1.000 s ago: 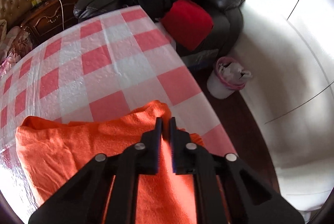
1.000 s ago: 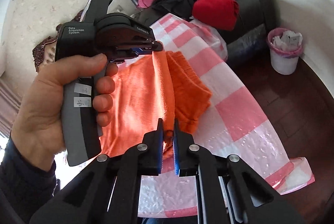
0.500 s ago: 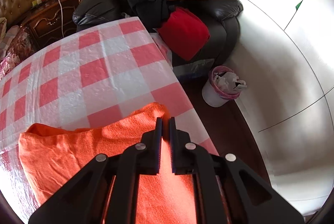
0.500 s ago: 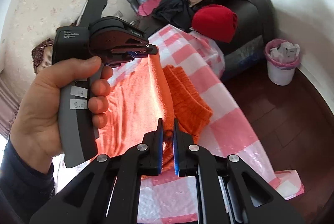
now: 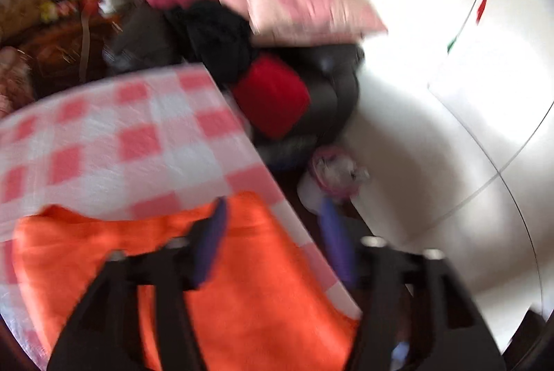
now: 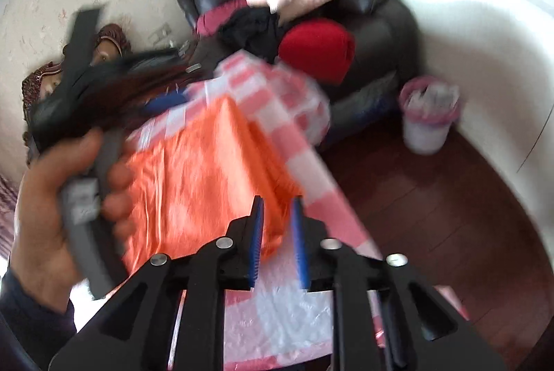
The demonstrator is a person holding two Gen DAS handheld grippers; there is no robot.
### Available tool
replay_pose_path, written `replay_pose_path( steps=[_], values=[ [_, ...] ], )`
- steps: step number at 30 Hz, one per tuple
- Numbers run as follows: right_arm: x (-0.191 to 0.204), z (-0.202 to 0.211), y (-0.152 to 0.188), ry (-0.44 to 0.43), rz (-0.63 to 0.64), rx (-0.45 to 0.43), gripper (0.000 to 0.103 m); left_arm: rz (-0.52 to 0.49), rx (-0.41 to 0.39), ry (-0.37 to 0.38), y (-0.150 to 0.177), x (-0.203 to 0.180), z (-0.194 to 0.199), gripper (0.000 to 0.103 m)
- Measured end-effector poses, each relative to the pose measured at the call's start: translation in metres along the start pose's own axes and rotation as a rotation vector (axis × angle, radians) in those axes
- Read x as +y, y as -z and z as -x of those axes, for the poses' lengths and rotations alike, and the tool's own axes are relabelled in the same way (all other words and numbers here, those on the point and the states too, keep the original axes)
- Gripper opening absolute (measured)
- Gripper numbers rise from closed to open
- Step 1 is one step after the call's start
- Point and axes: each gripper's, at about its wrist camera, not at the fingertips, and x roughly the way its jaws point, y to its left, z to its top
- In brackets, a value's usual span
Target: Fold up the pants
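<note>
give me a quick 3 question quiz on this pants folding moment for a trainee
1. True or false: the left gripper is clamped on the orange pants.
2. Where does the small bin with the pink liner stand?
A. on the checked tablecloth
B. on the dark wood floor near the black sofa
C. on the sofa seat
3. Fill in: the right gripper has its fingers ____, with the near edge of the pants showing between them.

Key
1. False. Its fingers are spread wide, with nothing pinched.
2. B
3. apart. Both views are motion blurred, so whether the pads touch cloth cannot be told.
</note>
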Motion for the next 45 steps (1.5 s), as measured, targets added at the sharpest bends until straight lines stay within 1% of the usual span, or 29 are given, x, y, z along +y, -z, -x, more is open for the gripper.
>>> replay_pose_path(
  steps=[2,4,7,9,11,12,13,14,15,16,17,18,19,21,23,24,26,27,28,29,30,32,33,35,37,39,41,43,45],
  values=[
    [0.011,0.001,-0.010,-0.018,0.051,-0.016,0.023,-0.023,-0.038,-0.041,0.013,0.008,0.024,0.064],
    [0.027,-0.006,-0.021,-0.040,0.116,-0.015,0.024,-0.001,-0.068,-0.094,0.034,0.024,0.046,0.064],
    [0.051,-0.030,-0.034,-0.039,0.224,0.015,0.024,-0.001,-0.091,-0.186,0.072,0.045,0.073,0.063],
    [0.065,-0.047,-0.044,-0.036,0.270,0.039,0.026,0.000,-0.083,-0.216,0.097,0.054,0.085,0.061],
    [0.080,-0.073,-0.051,-0.078,0.325,0.093,0.030,-0.015,-0.053,-0.181,0.115,0.055,0.088,0.049],
    [0.085,-0.083,-0.052,-0.056,0.343,0.100,0.039,-0.018,-0.027,-0.172,0.125,0.055,0.085,0.047],
    [0.088,-0.096,-0.051,0.001,0.363,0.115,0.043,-0.026,0.005,-0.186,0.132,0.055,0.079,0.043],
    [0.088,-0.109,-0.048,0.063,0.380,0.135,0.044,-0.028,0.038,-0.185,0.139,0.056,0.071,0.040],
    [0.088,-0.118,-0.046,0.093,0.385,0.151,0.044,-0.018,0.056,-0.174,0.143,0.057,0.065,0.040],
    [0.085,-0.127,-0.042,0.104,0.385,0.157,0.044,-0.011,0.064,-0.172,0.148,0.059,0.064,0.040],
    [0.083,-0.127,-0.039,0.102,0.392,0.120,0.049,-0.013,0.065,-0.175,0.151,0.060,0.062,0.040],
    [0.083,-0.127,-0.035,0.128,0.405,0.103,0.060,-0.038,0.056,-0.188,0.152,0.057,0.062,0.040],
    [0.082,-0.127,-0.033,0.152,0.401,0.112,0.061,-0.051,0.056,-0.195,0.154,0.055,0.061,0.041],
    [0.085,-0.119,-0.034,0.164,0.398,0.127,0.061,-0.050,0.049,-0.196,0.157,0.055,0.061,0.041],
    [0.093,-0.096,-0.034,0.162,0.419,0.096,0.061,-0.033,0.047,-0.187,0.157,0.057,0.062,0.041],
    [0.095,-0.088,-0.035,0.170,0.418,0.093,0.064,-0.025,0.049,-0.186,0.157,0.058,0.062,0.041],
    [0.099,-0.061,-0.037,0.227,0.400,0.120,0.069,-0.018,0.055,-0.187,0.156,0.059,0.063,0.041],
    [0.102,-0.048,-0.037,0.249,0.399,0.127,0.069,-0.009,0.056,-0.189,0.156,0.060,0.066,0.041],
    [0.106,-0.025,-0.036,0.276,0.402,0.121,0.069,0.000,0.057,-0.188,0.157,0.061,0.069,0.041],
    [0.110,-0.003,-0.033,0.283,0.396,0.113,0.072,0.005,0.060,-0.189,0.157,0.062,0.071,0.041],
    [0.112,0.020,-0.030,0.271,0.378,0.116,0.075,0.006,0.063,-0.198,0.157,0.064,0.073,0.041],
    [0.121,0.075,-0.023,0.151,0.331,0.188,0.075,0.018,0.067,-0.213,0.158,0.067,0.078,0.041],
    [0.131,0.105,-0.018,0.085,0.334,0.224,0.075,0.021,0.074,-0.224,0.158,0.069,0.081,0.041],
    [0.152,0.149,-0.009,0.056,0.410,0.235,0.075,0.013,0.078,-0.281,0.158,0.070,0.086,0.041],
    [0.179,0.201,0.001,0.022,0.505,0.216,0.075,0.020,0.088,-0.338,0.156,0.075,0.093,0.041],
    [0.193,0.226,0.004,-0.024,0.547,0.228,0.075,0.050,0.105,-0.394,0.154,0.083,0.099,0.041],
    [0.201,0.251,0.001,-0.081,0.567,0.197,0.075,0.071,0.114,-0.431,0.150,0.090,0.107,0.041],
    [0.196,0.255,-0.007,-0.038,0.547,0.148,0.075,0.056,0.107,-0.483,0.145,0.092,0.117,0.043],
    [0.189,0.251,-0.010,-0.036,0.495,0.169,0.075,0.035,0.096,-0.528,0.140,0.094,0.128,0.049]
  ],
)
